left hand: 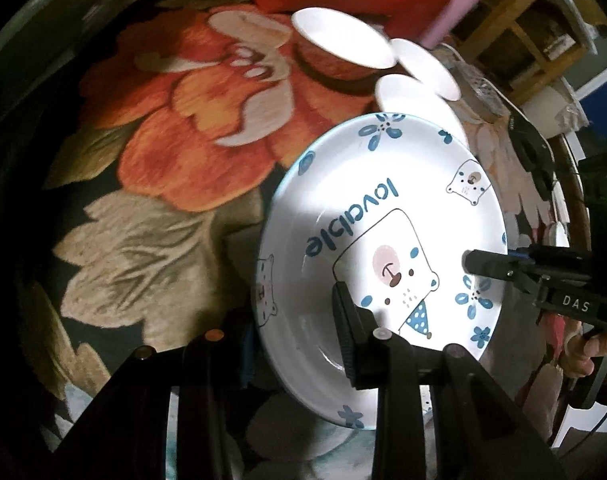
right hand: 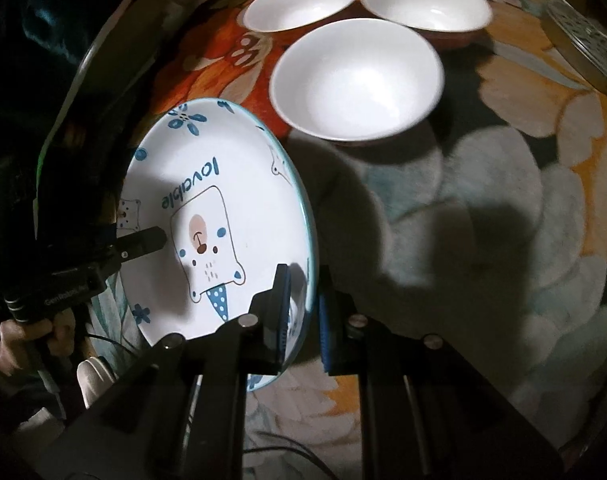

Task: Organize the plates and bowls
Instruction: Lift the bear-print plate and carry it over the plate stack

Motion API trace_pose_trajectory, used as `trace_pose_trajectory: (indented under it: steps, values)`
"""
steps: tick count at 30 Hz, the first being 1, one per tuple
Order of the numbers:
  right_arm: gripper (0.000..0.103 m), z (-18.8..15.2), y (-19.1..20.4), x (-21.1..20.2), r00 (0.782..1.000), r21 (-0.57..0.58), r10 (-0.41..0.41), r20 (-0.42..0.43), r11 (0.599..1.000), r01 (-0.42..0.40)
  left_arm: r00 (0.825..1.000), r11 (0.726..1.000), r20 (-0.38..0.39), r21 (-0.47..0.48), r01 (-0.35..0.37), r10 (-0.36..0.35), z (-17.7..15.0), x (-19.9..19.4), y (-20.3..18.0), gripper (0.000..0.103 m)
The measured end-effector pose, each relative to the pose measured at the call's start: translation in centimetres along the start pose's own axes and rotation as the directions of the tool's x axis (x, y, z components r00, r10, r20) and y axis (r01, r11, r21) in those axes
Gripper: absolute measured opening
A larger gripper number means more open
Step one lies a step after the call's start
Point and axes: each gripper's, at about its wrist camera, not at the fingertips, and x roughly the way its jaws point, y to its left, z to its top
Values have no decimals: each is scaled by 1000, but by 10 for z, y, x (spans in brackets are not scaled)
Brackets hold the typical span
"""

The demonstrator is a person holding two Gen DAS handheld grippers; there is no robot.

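Both grippers hold one bear plate up over the flowery table.

The table (right hand: 503, 208) has a big flower cloth, and the plate (right hand: 231, 208) hangs above its near edge, lifted and tipped up on its side. Its picture side faces the left gripper (right hand: 159, 239), and its far rim leans toward the three white bowls (right hand: 357, 80) farther back on the table. The right gripper (right hand: 303, 320) is clamped on the plate's near rim, one finger on the picture side and the blue pad behind it. The left gripper pinches the rim on the other side, one finger lying on the picture. Both grippers point steeply down. A hand (right hand: 27, 340) holds the left gripper's handle.
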Motion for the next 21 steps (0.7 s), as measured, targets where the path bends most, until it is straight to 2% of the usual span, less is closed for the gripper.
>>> trace_pose_trajectory:
  steps: [10,21]
  values:
    - [13,-20,-46,-37,999,125,5,35,992,-9,998,994,19,100,53,-55,13,-5,-53,34]
    - [13,-46,-101,-75,996,274,-29,83,962,5,992,975,-27,184,124,-121,18,7,-124,34]
